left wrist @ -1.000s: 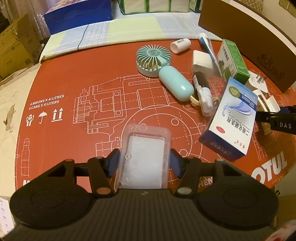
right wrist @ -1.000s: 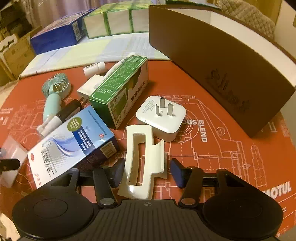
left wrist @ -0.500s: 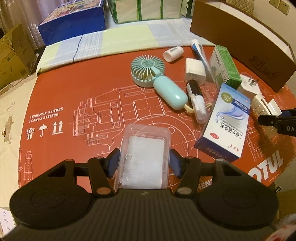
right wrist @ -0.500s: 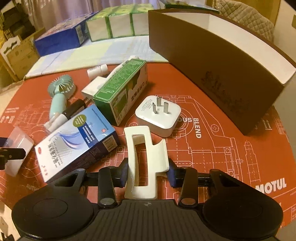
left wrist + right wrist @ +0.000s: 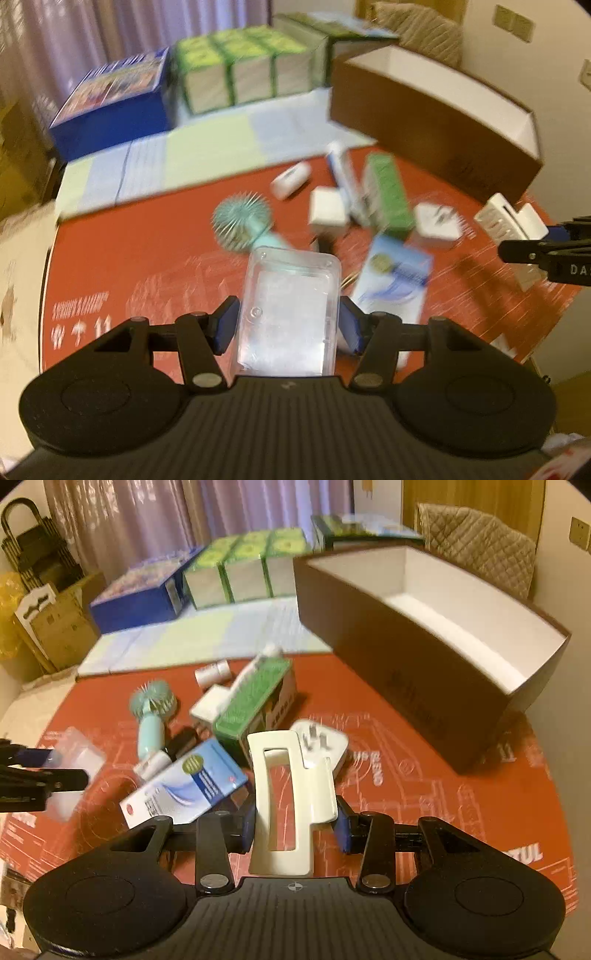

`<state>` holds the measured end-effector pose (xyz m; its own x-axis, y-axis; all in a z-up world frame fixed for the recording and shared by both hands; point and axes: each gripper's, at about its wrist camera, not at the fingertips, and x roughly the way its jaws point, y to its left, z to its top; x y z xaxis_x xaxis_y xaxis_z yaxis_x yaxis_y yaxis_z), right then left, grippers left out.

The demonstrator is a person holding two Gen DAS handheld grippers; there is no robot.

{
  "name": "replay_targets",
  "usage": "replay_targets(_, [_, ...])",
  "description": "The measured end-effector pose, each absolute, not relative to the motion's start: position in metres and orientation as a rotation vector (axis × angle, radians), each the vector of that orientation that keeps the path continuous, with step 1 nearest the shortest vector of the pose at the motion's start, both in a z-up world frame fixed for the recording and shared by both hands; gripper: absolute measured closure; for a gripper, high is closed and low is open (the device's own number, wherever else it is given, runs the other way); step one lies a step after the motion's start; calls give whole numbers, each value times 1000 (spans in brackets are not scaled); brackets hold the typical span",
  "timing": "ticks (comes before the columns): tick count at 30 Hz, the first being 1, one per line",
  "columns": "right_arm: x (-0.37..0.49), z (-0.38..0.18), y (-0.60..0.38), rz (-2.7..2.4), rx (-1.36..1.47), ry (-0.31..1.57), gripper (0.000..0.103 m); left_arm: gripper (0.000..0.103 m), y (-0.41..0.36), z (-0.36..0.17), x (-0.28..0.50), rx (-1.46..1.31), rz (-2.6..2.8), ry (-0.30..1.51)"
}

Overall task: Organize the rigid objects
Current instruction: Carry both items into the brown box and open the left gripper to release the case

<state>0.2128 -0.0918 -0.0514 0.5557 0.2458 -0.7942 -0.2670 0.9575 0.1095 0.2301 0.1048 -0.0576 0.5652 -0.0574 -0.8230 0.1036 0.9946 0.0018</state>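
My left gripper [image 5: 288, 314] is shut on a clear plastic case [image 5: 291, 288], held above the red mat [image 5: 155, 258]. My right gripper [image 5: 295, 825] is shut on a white plastic clip [image 5: 284, 805], also lifted off the mat. Each gripper shows in the other's view: the right gripper [image 5: 543, 251] with the clip [image 5: 509, 221] at the far right, the left gripper [image 5: 40, 775] with the case [image 5: 79, 753] at the far left. An open brown box [image 5: 406, 657] with a white, bare inside stands behind to the right.
On the mat lie a teal hand fan [image 5: 151, 716], a green carton [image 5: 255, 709], a blue-and-white medicine box [image 5: 184, 782], a white plug adapter [image 5: 321, 742], a white charger [image 5: 208, 709] and a small white bottle [image 5: 212, 672]. Blue and green boxes [image 5: 229, 572] stand behind.
Both grippers have risen off the mat with their objects. The right jaws closed onto the white clip. Both views now tilt up toward the brown box.
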Motion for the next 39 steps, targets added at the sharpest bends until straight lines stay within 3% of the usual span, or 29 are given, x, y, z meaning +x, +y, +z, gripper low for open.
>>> replay_targets(21, [328,36,-223,304,-5,789,65,49,-96,5,385,48,-292,805])
replay_targets(39, [429,-7,-296,292,-43,919,64,49,-169,-41,475,41,-298,934])
